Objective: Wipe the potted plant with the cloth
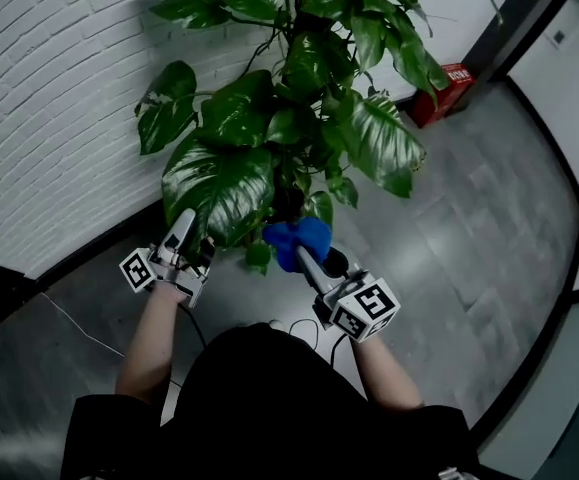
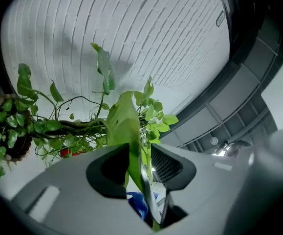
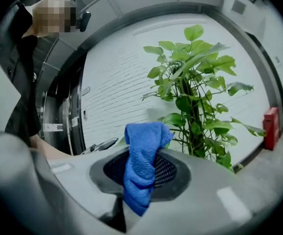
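Note:
The potted plant (image 1: 309, 68) with broad glossy leaves stands by the wall; it also shows in the right gripper view (image 3: 195, 97). My left gripper (image 1: 187, 220) is shut on the lower edge of a big drooping leaf (image 1: 219, 183). In the left gripper view that leaf (image 2: 124, 126) runs edge-on between the jaws (image 2: 139, 165), pinched by them. My right gripper (image 1: 302, 255) is shut on a blue cloth (image 1: 294, 236), just right of the held leaf and below the foliage. The cloth (image 3: 143, 151) sticks up bunched from the jaws (image 3: 139, 175), and a corner of it (image 2: 137, 202) shows low in the left gripper view.
A white brick wall (image 1: 49, 98) with a dark baseboard runs behind the plant on the left. A red box (image 1: 447, 90) sits on the grey floor at the back right. A thin cable (image 1: 79, 333) lies on the floor at the left.

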Demonstrator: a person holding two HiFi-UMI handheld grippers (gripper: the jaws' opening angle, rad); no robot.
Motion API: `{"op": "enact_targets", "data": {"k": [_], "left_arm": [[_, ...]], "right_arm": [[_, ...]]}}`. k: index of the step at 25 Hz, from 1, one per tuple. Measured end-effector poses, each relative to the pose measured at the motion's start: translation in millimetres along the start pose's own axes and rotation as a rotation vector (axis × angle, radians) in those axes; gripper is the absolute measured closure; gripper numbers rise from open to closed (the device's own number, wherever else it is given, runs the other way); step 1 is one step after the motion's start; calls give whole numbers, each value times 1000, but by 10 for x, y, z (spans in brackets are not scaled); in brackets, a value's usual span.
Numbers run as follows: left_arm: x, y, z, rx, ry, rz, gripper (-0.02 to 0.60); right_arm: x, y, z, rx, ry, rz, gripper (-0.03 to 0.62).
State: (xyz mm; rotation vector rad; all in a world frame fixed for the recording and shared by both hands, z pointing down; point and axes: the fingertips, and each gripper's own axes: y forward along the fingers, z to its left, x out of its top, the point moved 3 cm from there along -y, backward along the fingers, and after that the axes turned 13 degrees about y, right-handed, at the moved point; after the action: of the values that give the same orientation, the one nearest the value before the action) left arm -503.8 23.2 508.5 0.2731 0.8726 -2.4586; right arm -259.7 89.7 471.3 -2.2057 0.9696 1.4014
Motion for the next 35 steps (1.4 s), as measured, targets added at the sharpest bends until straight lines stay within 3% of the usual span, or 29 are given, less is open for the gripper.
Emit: {"op": "enact_targets", "data": {"k": [2,5,10,13,18,25,28,32,35], "left_arm": [[41,-39,4,17,37,35,454],[42,-199,26,110,159,125,439],[258,-594,-71,310,525,301,402],[490,-826,-200,391,635,283,390],[647,-959,-515,368,730,279,390],[284,-680,-697,254,844,394,390],[260,-591,-811,280,956,402,398],[233,-449,-973,375,1177,348,576],[-1,-255,-1043,411,1233,351,575]], "right_arm": [[67,-45,12,-22,-4,-34,505],[117,-71,37,-61,-2,-63,505],[28,102,213,-56,21,-78,505],[-44,203,354,-42,29,-76,505],[-77,270,554,-58,22,-57,505],[19,245,731,-8,-9,-56,505],[110,203,752,29,-20,-73,505],[279,158,625,109,-46,-74,505],[343,16,414,152,-79,-49,505]]}}
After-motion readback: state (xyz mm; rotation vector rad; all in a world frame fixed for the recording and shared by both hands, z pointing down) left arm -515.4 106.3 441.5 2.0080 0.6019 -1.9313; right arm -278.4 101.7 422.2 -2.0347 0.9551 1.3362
